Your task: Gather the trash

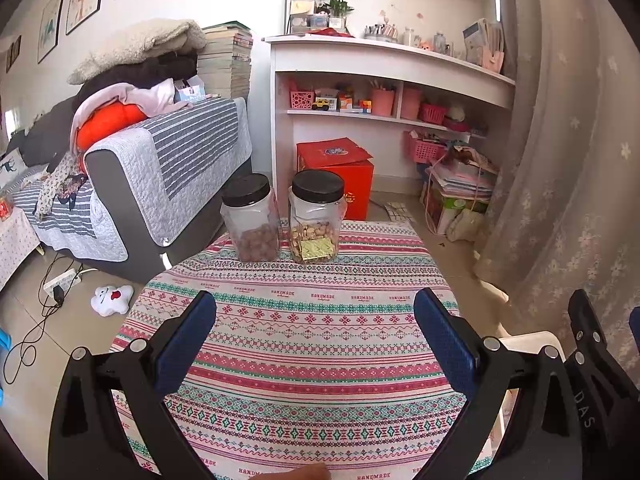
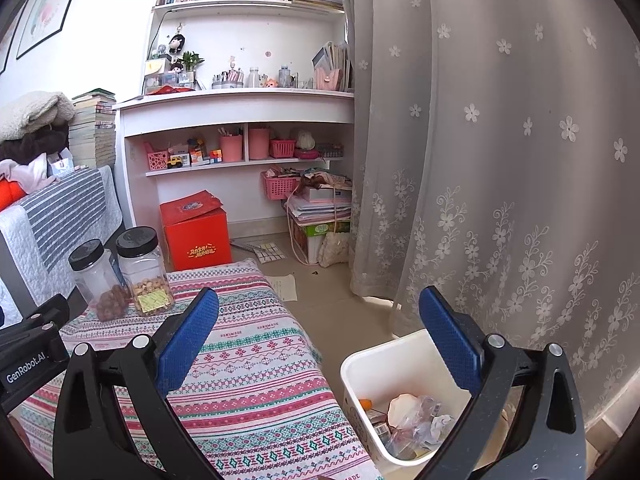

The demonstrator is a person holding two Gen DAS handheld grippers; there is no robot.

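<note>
The left gripper [image 1: 314, 312] hangs over a small table [image 1: 304, 360] covered with a striped, patterned cloth, its blue-padded jaws spread wide with nothing between them. The stretch of cloth under it is bare. At the far end of the table stand two clear jars with black lids, side by side: the left jar [image 1: 251, 218] holds brown round bits at the bottom, the right jar [image 1: 317, 216] holds pale nuts and a gold label. A fingertip [image 1: 312, 472] shows at the near edge of the left wrist view.

The right gripper [image 2: 318, 312] is held off the right side of the table, above the floor and a white bin [image 2: 380, 364] that stands just beside the table's near right corner. Its jaws are also released, wide apart and empty. The trash [image 2: 416, 416] lies inside the bin: crumpled clear plastic, a pale round piece, a bit of orange and some scraps, low in the container. The right finger of the gripper crosses in front of the bin's far rim.

Beyond the table are a red box [image 2: 196, 228] on the floor, a white shelf unit [image 2: 240, 108], a sofa [image 1: 168, 168] at the left and a flowered curtain [image 2: 500, 160] at the right.
</note>
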